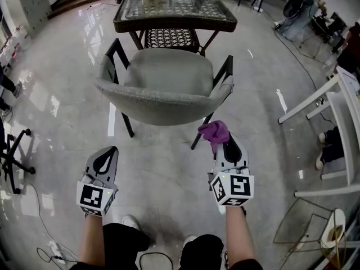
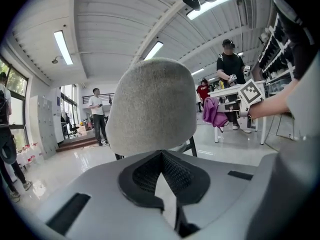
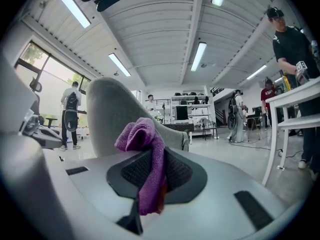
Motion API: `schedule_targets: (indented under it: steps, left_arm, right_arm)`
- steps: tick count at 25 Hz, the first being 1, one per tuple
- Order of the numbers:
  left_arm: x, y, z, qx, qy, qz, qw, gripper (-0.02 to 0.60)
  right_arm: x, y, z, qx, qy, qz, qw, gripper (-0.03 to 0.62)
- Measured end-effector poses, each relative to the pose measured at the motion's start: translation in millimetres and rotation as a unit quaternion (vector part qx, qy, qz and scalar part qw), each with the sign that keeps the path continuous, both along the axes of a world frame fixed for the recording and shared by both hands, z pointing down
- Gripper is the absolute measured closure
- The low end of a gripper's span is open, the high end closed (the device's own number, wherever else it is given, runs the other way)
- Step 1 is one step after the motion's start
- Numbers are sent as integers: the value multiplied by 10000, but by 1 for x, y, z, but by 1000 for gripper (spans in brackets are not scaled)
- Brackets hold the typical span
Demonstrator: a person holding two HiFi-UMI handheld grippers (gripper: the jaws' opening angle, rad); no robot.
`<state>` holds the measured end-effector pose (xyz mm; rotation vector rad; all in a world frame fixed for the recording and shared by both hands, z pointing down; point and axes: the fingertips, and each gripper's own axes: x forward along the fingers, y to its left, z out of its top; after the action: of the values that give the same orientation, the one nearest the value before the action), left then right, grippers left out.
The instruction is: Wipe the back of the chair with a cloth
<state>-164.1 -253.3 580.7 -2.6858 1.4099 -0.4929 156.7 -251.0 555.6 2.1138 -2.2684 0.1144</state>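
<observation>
A grey upholstered chair [image 1: 163,86] with black legs stands in front of me, its curved back [image 1: 157,110] turned toward me. My right gripper [image 1: 224,141] is shut on a purple cloth [image 1: 214,131], which bunches above the jaws a little short of the back's right end. In the right gripper view the cloth [image 3: 145,159] hangs between the jaws, with the chair back [image 3: 112,116] just beyond. My left gripper [image 1: 104,161] is shut and holds nothing, below the back's left side. The left gripper view shows the chair back [image 2: 152,106] close ahead and the cloth [image 2: 214,112] at right.
A glass-topped wicker table [image 1: 174,7] stands behind the chair. White table legs [image 1: 315,103] and a seated person's feet [image 1: 326,145] are at the right. An office chair base [image 1: 14,156] is at the left, and cables [image 1: 53,252] lie on the glossy floor. Other people [image 2: 97,114] stand farther off.
</observation>
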Motion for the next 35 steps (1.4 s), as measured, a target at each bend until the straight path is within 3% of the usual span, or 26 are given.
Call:
schedule_targets:
  steps: [7,23,35]
  left_arm:
    - [-7,9,-84,-104,-46,-53,9999,572]
    - [11,29,-331,78,402,-2,9992,572]
    - [17,49,-454,314,718,-65,9969,572]
  right_arm:
    - [-8,28,-77,-203,-60,-25,9998,517]
    - [-22,84,-292,-427,-194,217,9987,517]
    - [-27,114,-388,-464,-284,139,9984,519]
